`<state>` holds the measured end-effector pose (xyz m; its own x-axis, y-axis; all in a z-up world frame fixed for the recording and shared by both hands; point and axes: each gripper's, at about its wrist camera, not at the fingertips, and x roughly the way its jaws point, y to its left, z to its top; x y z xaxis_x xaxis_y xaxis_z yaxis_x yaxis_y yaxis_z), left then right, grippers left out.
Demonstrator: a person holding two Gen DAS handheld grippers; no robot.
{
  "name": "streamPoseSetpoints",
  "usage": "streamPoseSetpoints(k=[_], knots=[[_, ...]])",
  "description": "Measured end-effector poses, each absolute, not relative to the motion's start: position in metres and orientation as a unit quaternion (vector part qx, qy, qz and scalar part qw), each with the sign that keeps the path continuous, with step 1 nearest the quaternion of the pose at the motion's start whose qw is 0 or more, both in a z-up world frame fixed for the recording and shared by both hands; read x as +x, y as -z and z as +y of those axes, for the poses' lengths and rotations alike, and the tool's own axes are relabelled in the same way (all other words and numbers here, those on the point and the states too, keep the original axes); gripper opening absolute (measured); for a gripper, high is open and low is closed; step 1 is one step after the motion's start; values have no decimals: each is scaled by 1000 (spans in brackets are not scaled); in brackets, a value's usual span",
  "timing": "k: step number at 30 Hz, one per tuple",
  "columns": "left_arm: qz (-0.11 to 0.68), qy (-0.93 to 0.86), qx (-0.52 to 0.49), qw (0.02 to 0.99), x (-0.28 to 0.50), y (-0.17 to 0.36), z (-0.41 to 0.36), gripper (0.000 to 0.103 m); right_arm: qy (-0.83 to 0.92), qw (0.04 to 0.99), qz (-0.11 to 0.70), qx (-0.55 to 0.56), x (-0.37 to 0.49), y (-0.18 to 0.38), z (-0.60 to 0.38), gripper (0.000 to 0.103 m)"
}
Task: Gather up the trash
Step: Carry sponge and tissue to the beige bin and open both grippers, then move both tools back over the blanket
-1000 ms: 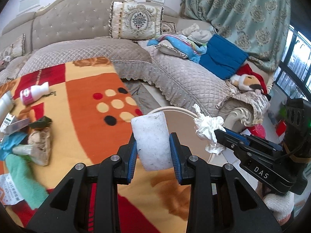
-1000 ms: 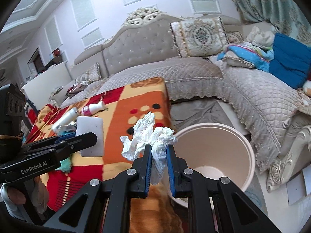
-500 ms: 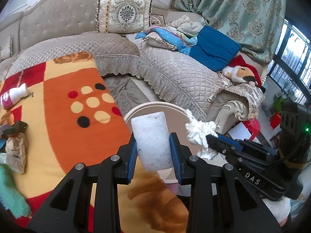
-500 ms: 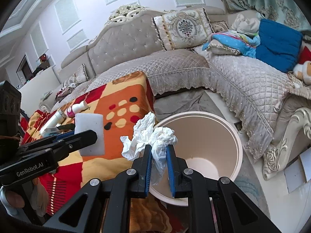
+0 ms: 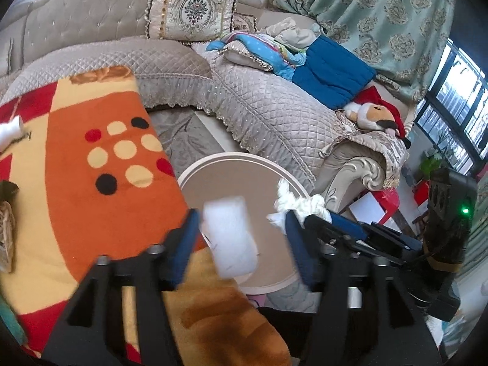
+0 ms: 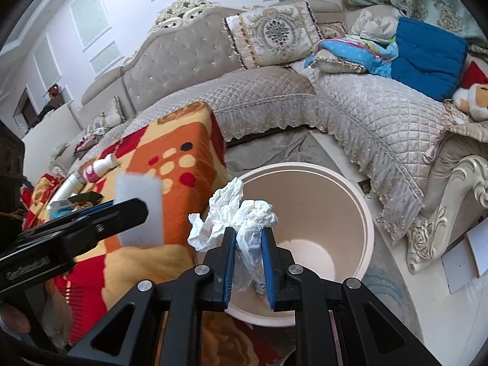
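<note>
My left gripper (image 5: 241,241) is open, its jaws spread wide. A white foam block (image 5: 230,238) sits blurred between the jaws, loose, over the near rim of the round beige bin (image 5: 213,164); it also shows in the right wrist view (image 6: 138,210). My right gripper (image 6: 248,259) is shut on a crumpled white tissue (image 6: 238,213) above the bin's (image 6: 364,213) near left rim. The tissue also shows in the left wrist view (image 5: 297,206).
A table under an orange, red and yellow blanket (image 5: 100,164) stands left of the bin, with bottles (image 6: 97,167) and wrappers (image 6: 82,198) on it. A quilted grey corner sofa (image 5: 268,116) with cushions and a plush toy (image 5: 378,116) lies behind.
My left gripper has opened and let go of the foam block, which tilts and blurs over the bin. Both grippers have moved right, closer over the bin. The right still holds the tissue.
</note>
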<state>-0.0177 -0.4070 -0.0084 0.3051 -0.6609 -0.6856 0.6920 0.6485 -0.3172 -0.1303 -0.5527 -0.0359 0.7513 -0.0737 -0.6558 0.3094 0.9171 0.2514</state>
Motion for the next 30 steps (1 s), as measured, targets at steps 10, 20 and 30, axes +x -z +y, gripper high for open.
streamPoseSetpoints(k=[10, 20, 30], knots=[[411, 400, 27, 819, -18, 10, -394, 63, 116, 912, 347, 184, -130, 46, -555, 45], [396, 373, 32, 838, -25, 5, -369, 63, 103, 914, 353, 171, -126, 41, -537, 45], [380, 334, 27, 862, -24, -3, -325, 63, 81, 919, 353, 156, -116, 30, -507, 47]])
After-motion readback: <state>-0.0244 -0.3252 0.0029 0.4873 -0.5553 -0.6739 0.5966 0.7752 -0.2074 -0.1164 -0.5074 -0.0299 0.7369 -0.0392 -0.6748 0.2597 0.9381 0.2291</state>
